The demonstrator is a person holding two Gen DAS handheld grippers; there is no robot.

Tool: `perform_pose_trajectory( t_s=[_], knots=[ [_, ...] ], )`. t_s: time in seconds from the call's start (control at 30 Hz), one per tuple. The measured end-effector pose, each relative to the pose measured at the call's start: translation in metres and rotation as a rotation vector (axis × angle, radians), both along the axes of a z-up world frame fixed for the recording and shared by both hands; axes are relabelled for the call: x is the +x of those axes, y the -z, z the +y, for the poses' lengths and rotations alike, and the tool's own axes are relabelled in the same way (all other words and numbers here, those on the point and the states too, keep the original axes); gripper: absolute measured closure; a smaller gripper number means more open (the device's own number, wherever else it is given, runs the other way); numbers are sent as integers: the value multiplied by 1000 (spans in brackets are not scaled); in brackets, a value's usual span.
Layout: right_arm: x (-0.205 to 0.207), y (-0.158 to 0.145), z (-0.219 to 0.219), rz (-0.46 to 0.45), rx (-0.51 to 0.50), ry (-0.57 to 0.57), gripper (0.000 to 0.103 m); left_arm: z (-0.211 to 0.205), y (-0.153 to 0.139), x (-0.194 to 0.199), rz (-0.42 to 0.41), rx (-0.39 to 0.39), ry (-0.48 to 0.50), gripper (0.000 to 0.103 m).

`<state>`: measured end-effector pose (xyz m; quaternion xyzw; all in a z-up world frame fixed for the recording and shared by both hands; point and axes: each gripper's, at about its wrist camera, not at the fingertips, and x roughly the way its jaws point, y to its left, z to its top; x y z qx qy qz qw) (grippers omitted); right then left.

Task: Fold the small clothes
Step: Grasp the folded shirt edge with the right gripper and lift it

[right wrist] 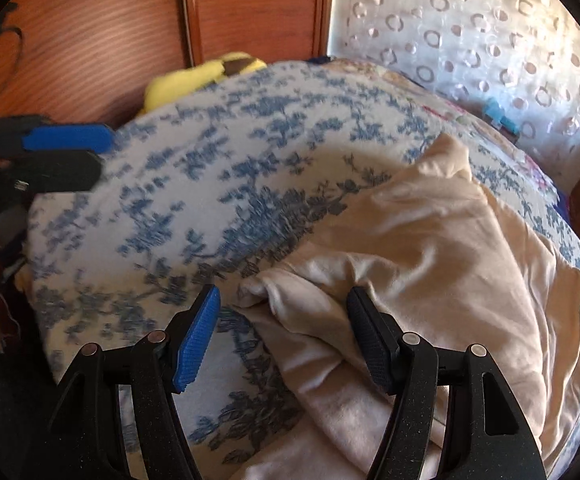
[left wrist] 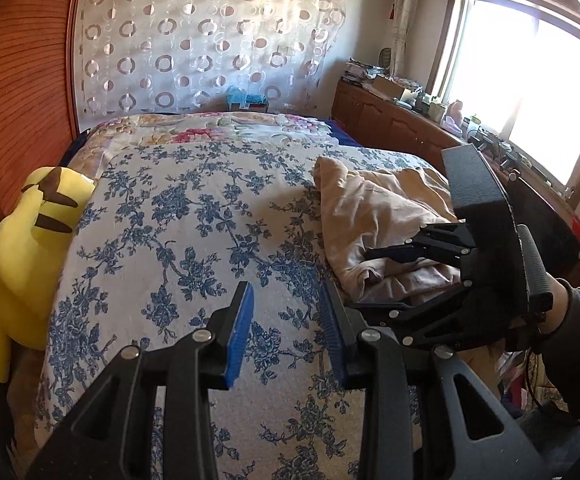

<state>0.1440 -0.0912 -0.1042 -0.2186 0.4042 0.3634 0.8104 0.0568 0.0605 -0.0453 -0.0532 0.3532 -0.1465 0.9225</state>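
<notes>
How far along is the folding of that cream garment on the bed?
Nothing looks folded: the cream garment lies crumpled on the blue floral bedspread. In hand: the right gripper is open, its fingers astride a bunched edge but not pinching it. The left gripper is open over bare bedspread, holding nothing. Left: grasping, spreading flat and every fold.

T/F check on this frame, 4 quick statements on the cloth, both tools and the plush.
1. The beige garment lies crumpled on the floral bedspread. True.
2. The left tool grips the garment. False: nothing is between its pads, only bedspread below.
3. The right tool is open over the garment's edge. True.
4. The yellow plush lies on the garment. False: it sits at the bed's far side by the wooden wall, apart from it.
</notes>
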Motion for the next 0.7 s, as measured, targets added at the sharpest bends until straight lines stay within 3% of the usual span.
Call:
perform_pose_trajectory(
  t_s=[0.03,0.07,0.1,0.17,0.3,0.5,0.7],
  knots=[
    [0,2,0,-10,-8,-3,38,0,1,0,2,-1,0,70],
    [0,2,0,-20,-9,-5,51,1,2,0,4,-2,-1,70],
    [-1,1,-1,-31,-11,-3,71,1,3,0,6,-3,-2,70],
    [1,-2,-5,-37,-12,5,92,0,4,0,10,-5,-2,70],
    [9,-25,-32,-66,51,48,93,-4,6,0,13,-4,10,70],
    [40,-87,-101,-157,158,209,93,-9,8,0,16,-7,27,70],
    [91,-124,-161,-219,155,369,94,-14,8,2,19,-11,36,70]
  ],
)
